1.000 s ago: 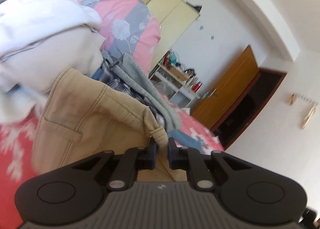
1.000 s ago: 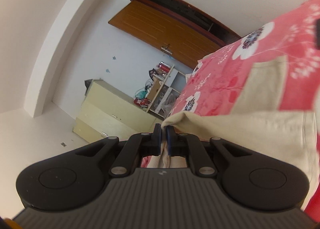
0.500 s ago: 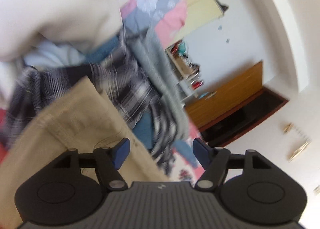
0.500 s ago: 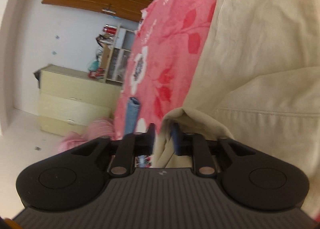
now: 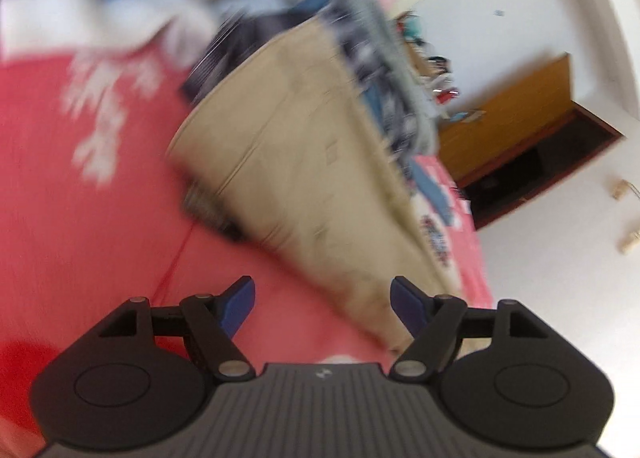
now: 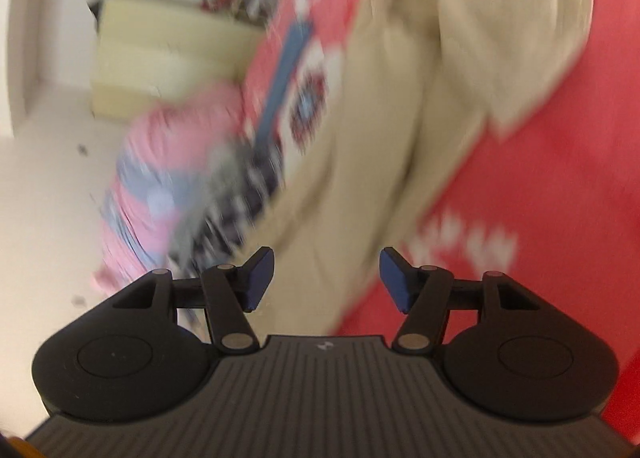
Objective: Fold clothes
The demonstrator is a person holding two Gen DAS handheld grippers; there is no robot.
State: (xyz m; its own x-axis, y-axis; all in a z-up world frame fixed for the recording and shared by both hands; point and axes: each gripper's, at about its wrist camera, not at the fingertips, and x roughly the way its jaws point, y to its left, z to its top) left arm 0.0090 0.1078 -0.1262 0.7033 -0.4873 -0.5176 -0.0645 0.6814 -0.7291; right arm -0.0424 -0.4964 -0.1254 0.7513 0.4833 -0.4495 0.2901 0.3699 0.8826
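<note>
Left tool (image 5: pixel 322 300) gaped wide, empty, over the red bed (image 5: pixel 92 226); beige trousers (image 5: pixel 304 162) lay on the bed just ahead; right tool (image 6: pixel 327 278) likewise gaped wide, empty, above the trousers (image 6: pixel 400 118)

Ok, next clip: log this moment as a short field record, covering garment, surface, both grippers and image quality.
garment: beige trousers, lying on the bed, not held
surface: red floral bedsheet
left gripper: open, nothing between its fingers
right gripper: open, over the trousers, nothing gripped
nearby: pile of other clothes beyond the trousers
image quality: both views motion-blurred, fine detail unreadable
</note>
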